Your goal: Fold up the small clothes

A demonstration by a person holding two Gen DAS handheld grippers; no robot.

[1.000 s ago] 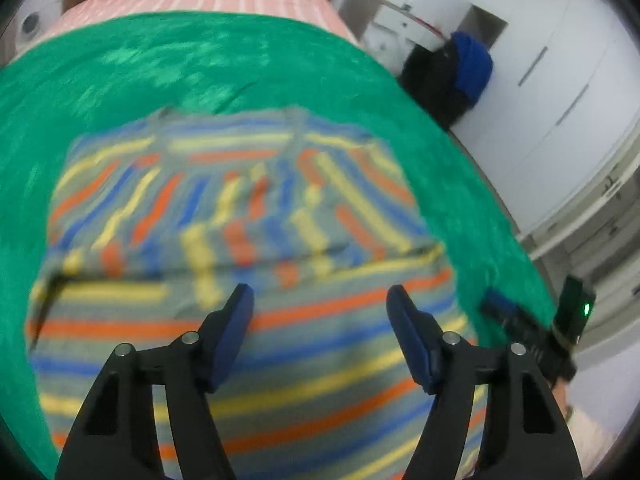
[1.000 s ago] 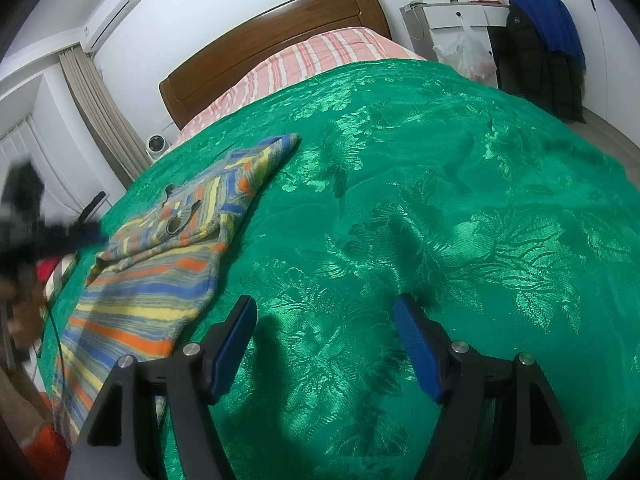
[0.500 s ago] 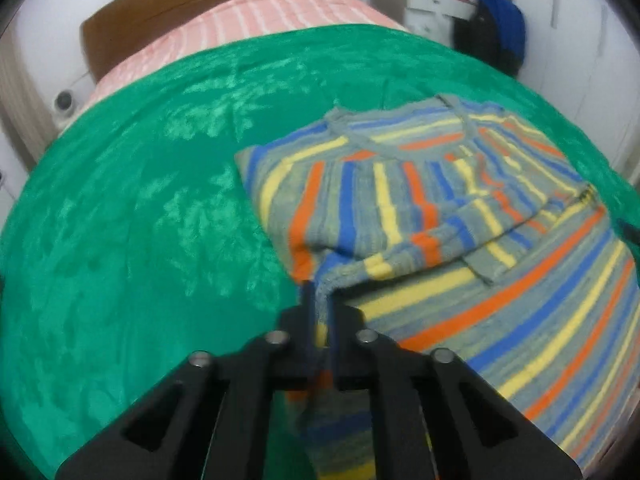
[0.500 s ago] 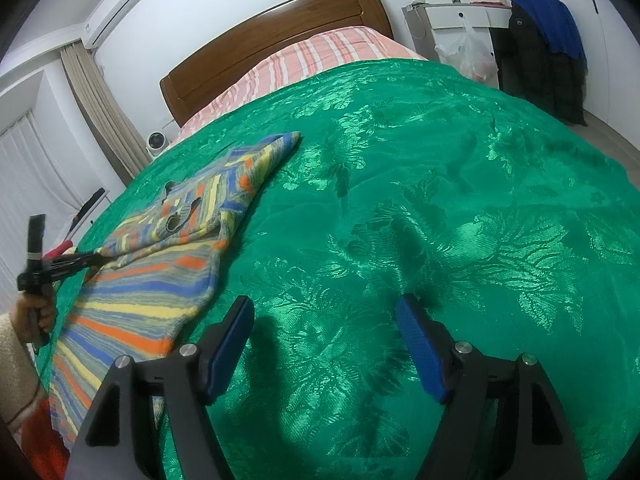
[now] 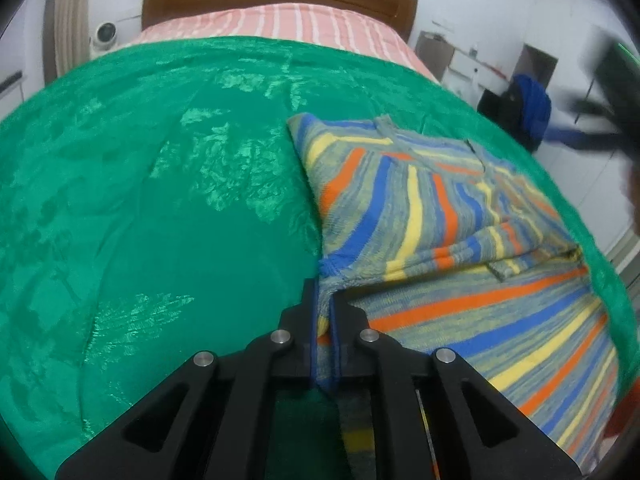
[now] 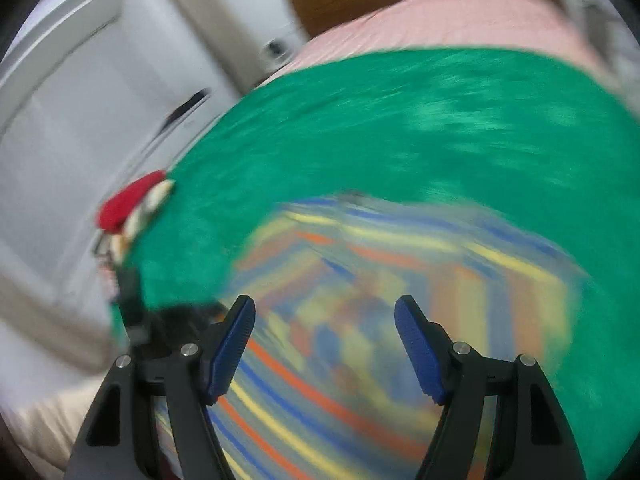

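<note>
A small striped sweater (image 5: pixel 460 240) in grey, blue, yellow and orange lies on the green bedspread (image 5: pixel 160 200), its sleeves folded across the chest. My left gripper (image 5: pixel 323 292) is shut on the sweater's left side edge, just below the folded sleeve. My right gripper (image 6: pixel 324 332) is open and empty above the sweater (image 6: pixel 400 300); that view is blurred by motion. The right gripper also shows as a dark blur in the left wrist view (image 5: pixel 612 92) at the far right.
A wooden headboard (image 5: pixel 280 0) and a pink striped pillow (image 5: pixel 272 24) are at the bed's far end. Dark and blue clothes (image 5: pixel 528 108) hang by white cabinets at the right. A red and white object (image 6: pixel 128 200) lies at the bed's left edge.
My left gripper closed on the sweater's left edge and still holds it. My right gripper swung from over bare bedspread to above the sweater, staying open.
</note>
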